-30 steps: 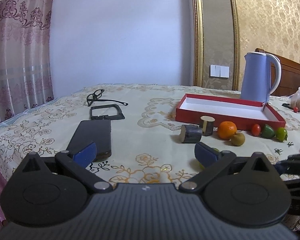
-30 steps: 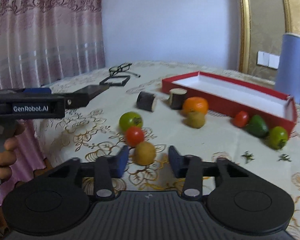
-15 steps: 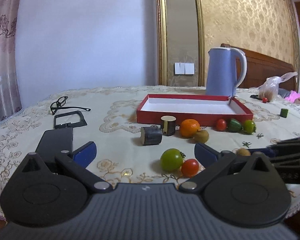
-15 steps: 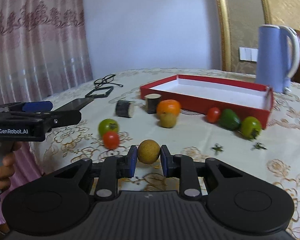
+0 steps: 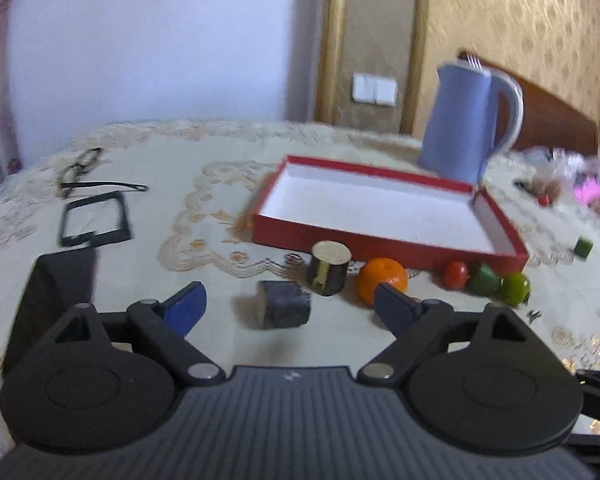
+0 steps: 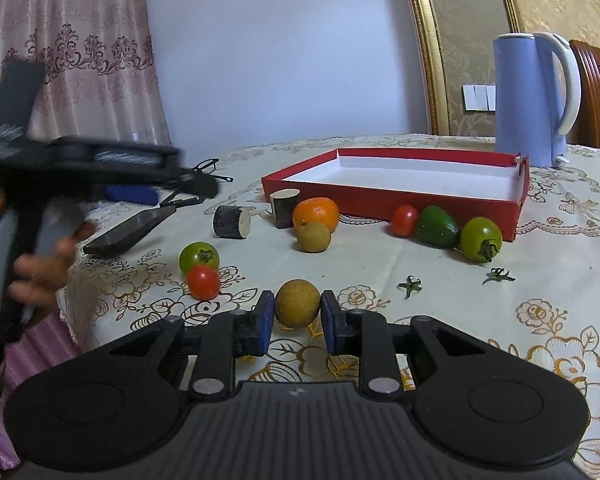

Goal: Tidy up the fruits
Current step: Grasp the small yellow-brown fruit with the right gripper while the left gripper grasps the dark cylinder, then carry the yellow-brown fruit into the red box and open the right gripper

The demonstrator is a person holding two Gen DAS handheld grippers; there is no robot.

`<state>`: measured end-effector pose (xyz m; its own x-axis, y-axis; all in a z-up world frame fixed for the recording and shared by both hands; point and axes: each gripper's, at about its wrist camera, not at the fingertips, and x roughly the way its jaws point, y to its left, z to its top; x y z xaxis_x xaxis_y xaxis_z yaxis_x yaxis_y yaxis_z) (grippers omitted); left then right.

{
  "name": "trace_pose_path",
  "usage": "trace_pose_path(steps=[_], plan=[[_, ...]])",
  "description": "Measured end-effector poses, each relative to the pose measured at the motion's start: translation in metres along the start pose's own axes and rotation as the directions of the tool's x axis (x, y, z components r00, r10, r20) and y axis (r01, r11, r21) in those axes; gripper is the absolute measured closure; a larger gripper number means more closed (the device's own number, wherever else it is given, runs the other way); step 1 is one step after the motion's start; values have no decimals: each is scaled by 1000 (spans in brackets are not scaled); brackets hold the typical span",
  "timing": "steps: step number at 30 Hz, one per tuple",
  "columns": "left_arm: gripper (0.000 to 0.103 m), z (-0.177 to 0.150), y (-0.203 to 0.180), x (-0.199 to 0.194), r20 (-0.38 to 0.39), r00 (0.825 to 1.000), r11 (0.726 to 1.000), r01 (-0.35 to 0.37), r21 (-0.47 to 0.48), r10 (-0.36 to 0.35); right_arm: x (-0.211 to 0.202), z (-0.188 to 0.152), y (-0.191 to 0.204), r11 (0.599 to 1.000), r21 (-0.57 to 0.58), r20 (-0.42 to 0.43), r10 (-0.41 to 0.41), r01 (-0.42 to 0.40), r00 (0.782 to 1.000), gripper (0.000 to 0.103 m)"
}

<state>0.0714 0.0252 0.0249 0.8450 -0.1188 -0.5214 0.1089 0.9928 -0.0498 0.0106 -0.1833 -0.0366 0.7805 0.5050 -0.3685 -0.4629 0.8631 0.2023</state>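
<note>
My right gripper [image 6: 296, 316] is shut on a round brown fruit [image 6: 297, 307] near the table's front edge. A red box with a white inside [image 6: 404, 178] lies beyond; it also shows in the left wrist view [image 5: 384, 210]. In front of the box lie an orange [image 6: 316, 213], a second brown fruit [image 6: 313, 237], a red tomato [image 6: 405, 220], a green fruit [image 6: 436, 226] and a green tomato [image 6: 481, 239]. A green tomato [image 6: 199, 257] and a red tomato [image 6: 203, 282] lie left of my right gripper. My left gripper [image 5: 290, 306] is open and empty, above a dark cylinder [image 5: 284, 309].
A blue kettle [image 6: 534, 98] stands behind the box. Two short wooden cylinders [image 6: 231, 221] [image 6: 285, 208], a phone [image 6: 130, 230], glasses [image 5: 86, 168] and a black frame [image 5: 94, 226] lie on the left. Small stems [image 6: 410, 285] lie on the patterned cloth.
My right gripper closed on the brown fruit and holds it. My left gripper swung right, rose and moved forward over the table, staying open.
</note>
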Motion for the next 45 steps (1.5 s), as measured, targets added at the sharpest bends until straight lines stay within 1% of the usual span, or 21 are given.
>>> trace_pose_path(steps=[2, 3, 4, 5, 6, 9, 13, 17, 20, 24, 29, 31, 34, 36, 38, 40, 43, 45], plan=[[18, 3, -5, 18, -54, 998, 999, -30, 23, 31, 0, 0, -2, 1000, 5, 2, -2, 2, 1000, 79], [29, 4, -7, 26, -72, 996, 999, -42, 34, 44, -1, 1, -2, 1000, 7, 3, -3, 3, 1000, 79], [51, 3, -8, 35, -101, 993, 998, -55, 39, 58, -1, 2, -3, 1000, 10, 5, -4, 4, 1000, 79], [68, 2, -8, 42, -130, 990, 998, -59, 34, 63, -2, 2, -4, 1000, 11, 7, -5, 5, 1000, 79], [72, 1, -7, 47, -160, 985, 998, -58, 19, 61, -2, 3, -6, 1000, 10, 11, -8, 8, 1000, 79], [73, -2, -4, 46, -144, 988, 999, -51, 14, 52, -6, 9, -10, 1000, 5, 26, -17, 17, 1000, 79], [73, 3, 4, 40, -121, 993, 1000, -17, -15, 15, -11, 23, -23, 1000, 13, 48, -26, 25, 999, 79], [73, 22, 5, 34, -79, 997, 1000, -26, 4, 26, -15, 44, -39, 999, 14, 85, -40, 39, 996, 79], [73, 40, 5, 36, -62, 998, 1000, -27, -3, 26, -12, 63, -49, 998, -7, 108, -67, 69, 992, 79], [73, 59, 4, 41, -47, 999, 1000, -11, -25, 10, 2, 88, -66, 993, -15, 115, -111, 114, 987, 79], [73, 73, -5, 48, -38, 999, 1000, -23, -6, 23, 29, 113, -96, 990, 40, 99, -140, 136, 985, 79], [73, 78, -8, 51, -36, 999, 1000, -19, 0, 19, 38, 120, -106, 986, 53, 92, -161, 157, 983, 79], [73, 88, -15, 54, -13, 1000, 1000, -18, 25, 19, 52, 127, -120, 982, 80, 74, -179, 173, 981, 79], [73, 99, -21, 63, -5, 1000, 999, -2, 40, 3, 58, 129, -126, 979, 95, 68, -186, 180, 980, 79], [73, 110, -25, 80, -19, 1000, 999, 7, 36, -7, 59, 130, -129, 979, 99, 72, -188, 181, 979, 79], [75, 118, -27, 102, -43, 999, 999, -12, 34, 14, 58, 131, -129, 979, 95, 78, -186, 178, 979, 79], [75, 121, -27, 126, -77, 995, 996, -65, 58, 69, 58, 132, -130, 979, 86, 79, -191, 184, 978, 79], [74, 117, -21, 125, -72, 996, 997, -45, 64, 50, 58, 134, -131, 980, 80, 78, -189, 183, 979, 79]])
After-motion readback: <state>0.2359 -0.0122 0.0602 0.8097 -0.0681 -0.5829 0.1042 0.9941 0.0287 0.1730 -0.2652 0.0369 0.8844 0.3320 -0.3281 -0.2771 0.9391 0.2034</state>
